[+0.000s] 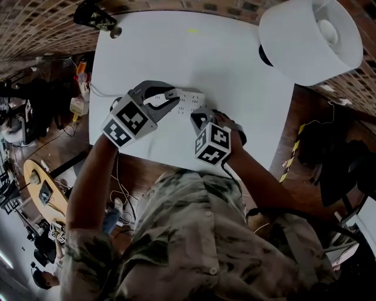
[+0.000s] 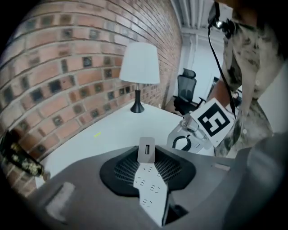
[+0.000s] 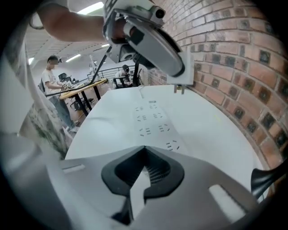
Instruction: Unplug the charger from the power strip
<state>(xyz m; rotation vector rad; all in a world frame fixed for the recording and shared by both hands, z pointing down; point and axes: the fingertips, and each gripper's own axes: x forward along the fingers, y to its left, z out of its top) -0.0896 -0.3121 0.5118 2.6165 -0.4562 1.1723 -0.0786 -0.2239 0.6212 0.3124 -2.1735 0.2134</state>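
A white power strip [image 1: 189, 101] lies flat on the white table [image 1: 235, 64]; its sockets face up in the right gripper view [image 3: 153, 117]. My left gripper [image 1: 174, 97] is shut on a small white charger [image 2: 146, 150], whose end port faces the camera. The charger [image 3: 186, 67] hangs clear above the strip with its two prongs bare. Through the gap in the left jaws, the strip [image 2: 151, 191] shows below. My right gripper [image 1: 200, 119] is shut, with its tips [image 3: 145, 149] resting down at the near end of the strip.
A white-shaded lamp [image 1: 311, 36] stands at the table's far right corner. A black object [image 1: 97, 17] sits at the far left corner. The strip's cable [image 1: 100, 93] runs off the left edge. A brick wall backs the table [image 2: 67, 76]. People and desks are in the background.
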